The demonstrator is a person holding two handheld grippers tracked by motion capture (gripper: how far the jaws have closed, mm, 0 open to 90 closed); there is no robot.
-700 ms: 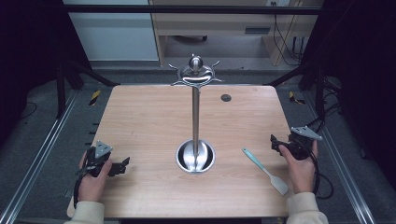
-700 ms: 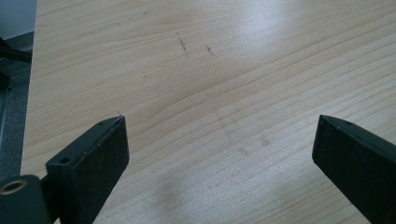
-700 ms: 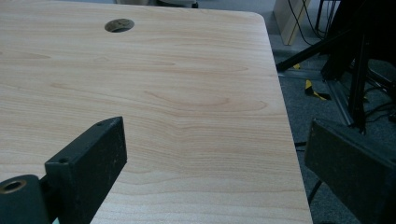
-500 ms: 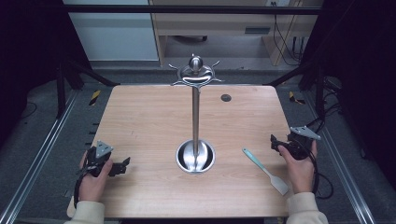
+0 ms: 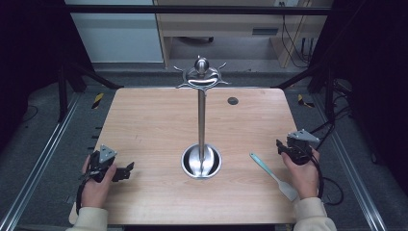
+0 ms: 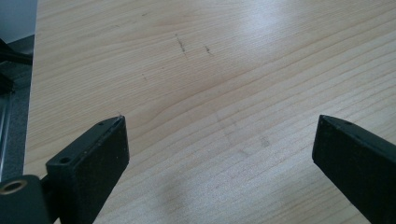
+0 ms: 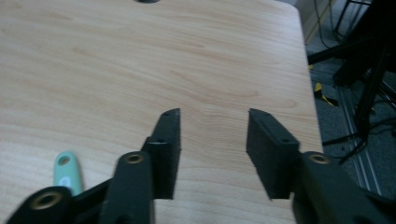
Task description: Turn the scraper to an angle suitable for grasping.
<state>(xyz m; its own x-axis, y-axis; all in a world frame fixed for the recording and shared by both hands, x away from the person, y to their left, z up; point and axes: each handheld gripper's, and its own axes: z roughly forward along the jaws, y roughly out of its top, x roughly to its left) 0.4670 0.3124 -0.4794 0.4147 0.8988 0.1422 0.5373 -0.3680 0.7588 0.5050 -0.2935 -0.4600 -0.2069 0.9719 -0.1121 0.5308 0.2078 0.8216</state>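
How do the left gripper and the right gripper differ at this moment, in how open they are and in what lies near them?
The left gripper has its jaws spread wide; the right gripper holds its jaws closer together, yet open. Bare table lies before the left gripper, while the green-handled spatula lies just beside the right gripper. Both hold nothing and sit near the table's front corners.

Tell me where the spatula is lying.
In the high view the spatula lies flat on the table, right of the metal stand's base and just left of the right claw.
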